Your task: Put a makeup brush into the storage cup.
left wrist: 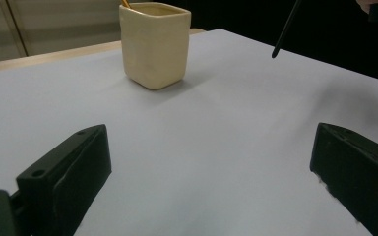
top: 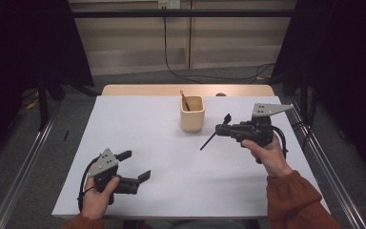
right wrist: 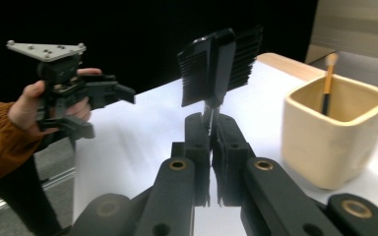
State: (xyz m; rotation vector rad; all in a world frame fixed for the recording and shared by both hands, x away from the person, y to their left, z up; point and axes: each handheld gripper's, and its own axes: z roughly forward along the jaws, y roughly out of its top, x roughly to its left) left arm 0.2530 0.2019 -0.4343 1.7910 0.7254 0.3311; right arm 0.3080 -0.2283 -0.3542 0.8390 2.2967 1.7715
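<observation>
A white sheet (top: 171, 157) covers the table, leaving a strip of pale wood (top: 138, 89) bare along the far edge. Grey floor surrounds it, with metal rails (top: 26, 162) running along the left and right sides, black curtains (top: 24, 43) at both flanks, and a light panelled wall (top: 228, 33) behind, where a black cable (top: 171, 62) hangs down to the floor.

A cream square cup (top: 192, 114) stands near the far edge, a little right of the middle, with a thin brush (top: 184, 100) leaning inside it.

The right gripper (top: 224, 129) is held above the sheet near the right edge, just right of the cup and apart from it. Its jaws are pressed together on a black comb-like brush (right wrist: 220, 64), whose slim handle (top: 208, 141) slants down toward the sheet; in the right gripper view the toothed head stands up beyond the pads.

The left gripper (top: 134, 165) rests near the near left corner, its jaws spread wide with bare sheet between them.
</observation>
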